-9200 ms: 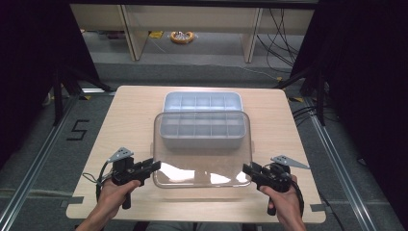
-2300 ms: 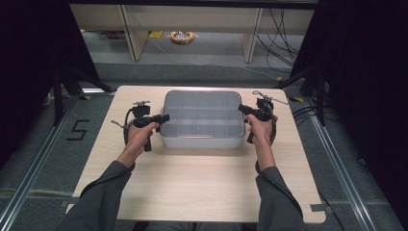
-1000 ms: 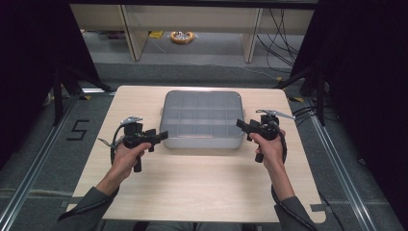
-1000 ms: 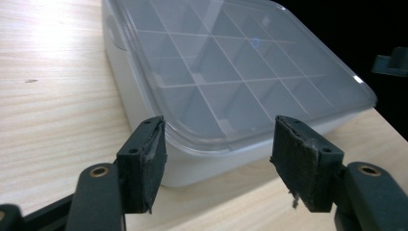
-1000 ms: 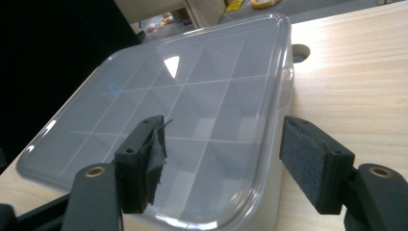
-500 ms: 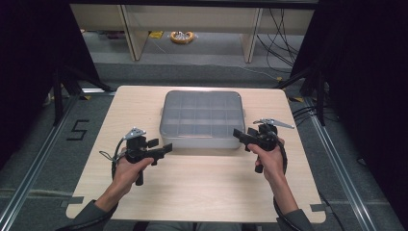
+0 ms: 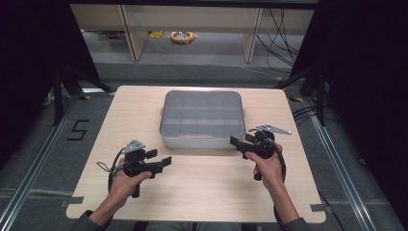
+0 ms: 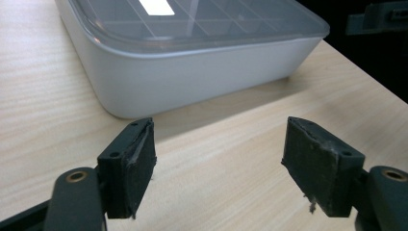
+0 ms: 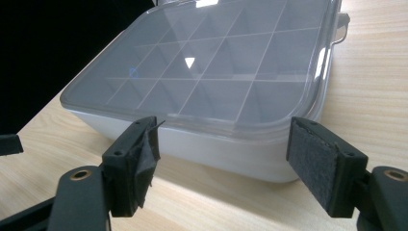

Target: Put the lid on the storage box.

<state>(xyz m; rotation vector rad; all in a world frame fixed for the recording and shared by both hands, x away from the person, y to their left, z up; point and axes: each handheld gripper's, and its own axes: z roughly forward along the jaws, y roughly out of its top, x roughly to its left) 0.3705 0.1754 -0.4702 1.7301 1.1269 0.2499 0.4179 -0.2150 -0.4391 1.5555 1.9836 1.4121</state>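
Left tongs (image 7: pixel 166 161): jaws wide apart and just opened further, nothing between them, held over the counter (image 7: pixel 202 192) near the box's near-left corner. Right tongs (image 7: pixel 235 142): likewise wide, just opened further, empty, just beside the near-right corner. The compartment box (image 7: pixel 202 118), lid (image 9: pixel 216 62) on, sits at counter centre, toward the far side.

We note a glossy clear plastic lid (image 9: pixel 207 67) on a smooth white plastic box (image 8: pixel 192 82); matt pale wood-grain table (image 7: pixel 202 187).
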